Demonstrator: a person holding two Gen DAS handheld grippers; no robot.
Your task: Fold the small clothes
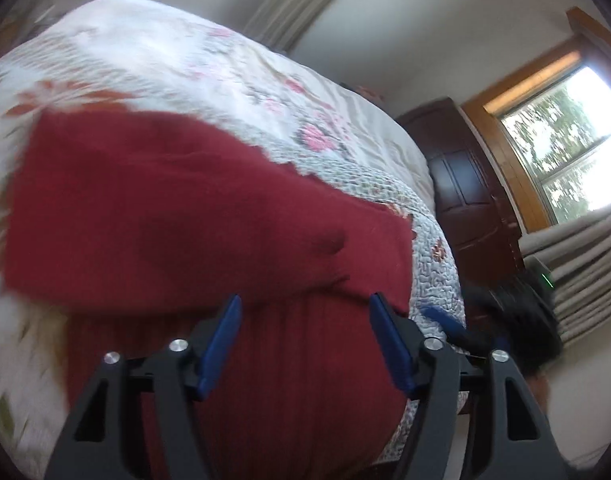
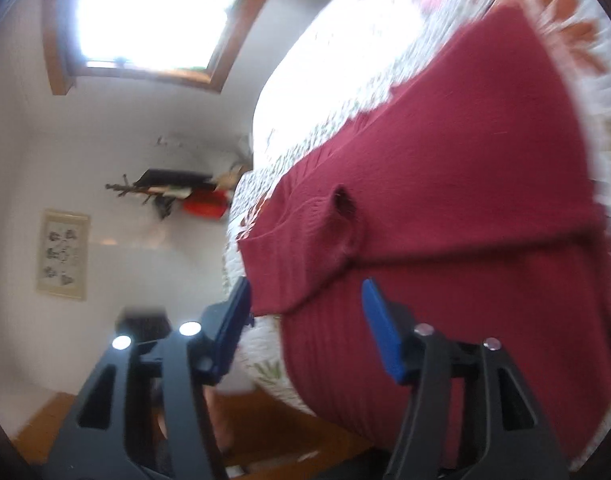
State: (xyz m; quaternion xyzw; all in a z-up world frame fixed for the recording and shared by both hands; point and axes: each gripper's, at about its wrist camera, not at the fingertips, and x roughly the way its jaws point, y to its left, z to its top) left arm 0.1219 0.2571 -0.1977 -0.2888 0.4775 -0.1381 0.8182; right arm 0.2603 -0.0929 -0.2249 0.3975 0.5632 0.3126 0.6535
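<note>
We see a quilt (image 1: 209,80) with pink and rust flowers covering the bed, its stitched border running along the near edge. Beyond the bed's far corner stands a dark wood cabinet (image 1: 469,184), and just beside it a window (image 1: 565,136) in a tan wood frame, with leaves outside. Grey curtains (image 1: 585,264) hang bunched below that window, and another (image 1: 281,8) hangs behind the bed. From the right wrist view we see a second bright window (image 2: 153,12), a framed picture (image 2: 63,254) on the white wall, and a dark shelf (image 2: 173,178) holding what may be a red bag (image 2: 205,208); blur hides the details. A wood floor (image 2: 45,424) shows beneath.
</note>
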